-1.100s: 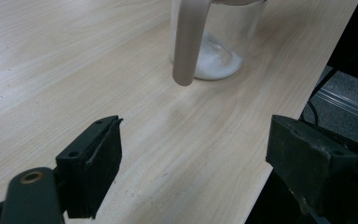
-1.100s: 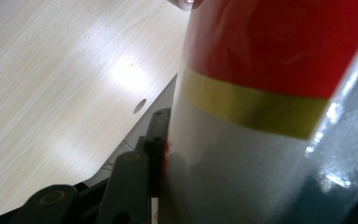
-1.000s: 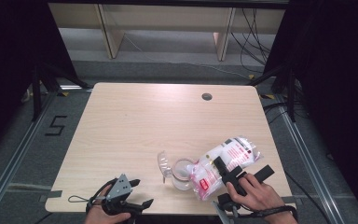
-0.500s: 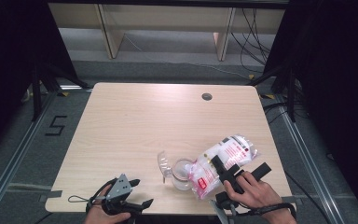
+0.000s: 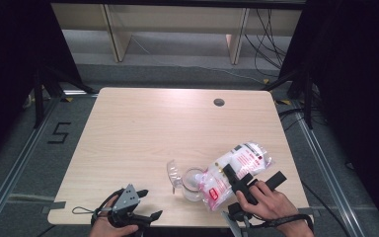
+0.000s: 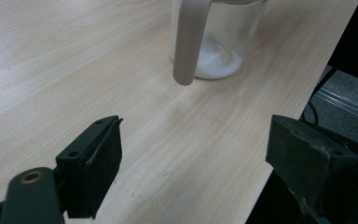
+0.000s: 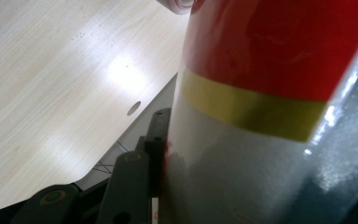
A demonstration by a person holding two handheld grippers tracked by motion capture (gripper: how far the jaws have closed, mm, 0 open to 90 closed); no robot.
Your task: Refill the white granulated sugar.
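A clear plastic bag [image 5: 237,165] of white grains with red print lies tilted at the front right of the table, its lower end over the mouth of a glass jar [image 5: 193,183]. My right gripper [image 5: 251,178] is shut on the bag's middle; in the right gripper view the red and yellow bag [image 7: 279,93] presses against the left jaw. The jar's open clear lid [image 5: 172,170] hangs to its left. White powder lies in the jar [image 6: 216,42]. My left gripper [image 5: 149,203] rests at the front left edge, open, jaws [image 6: 191,154] pointing at the jar with nothing between them.
The wooden table [image 5: 153,128] has a round cable hole [image 5: 219,102] near its far edge. Its front edge runs just under both hands. A floor mark shaped like a 5 [image 5: 59,132] lies to the left. Shelves and cables stand behind the table.
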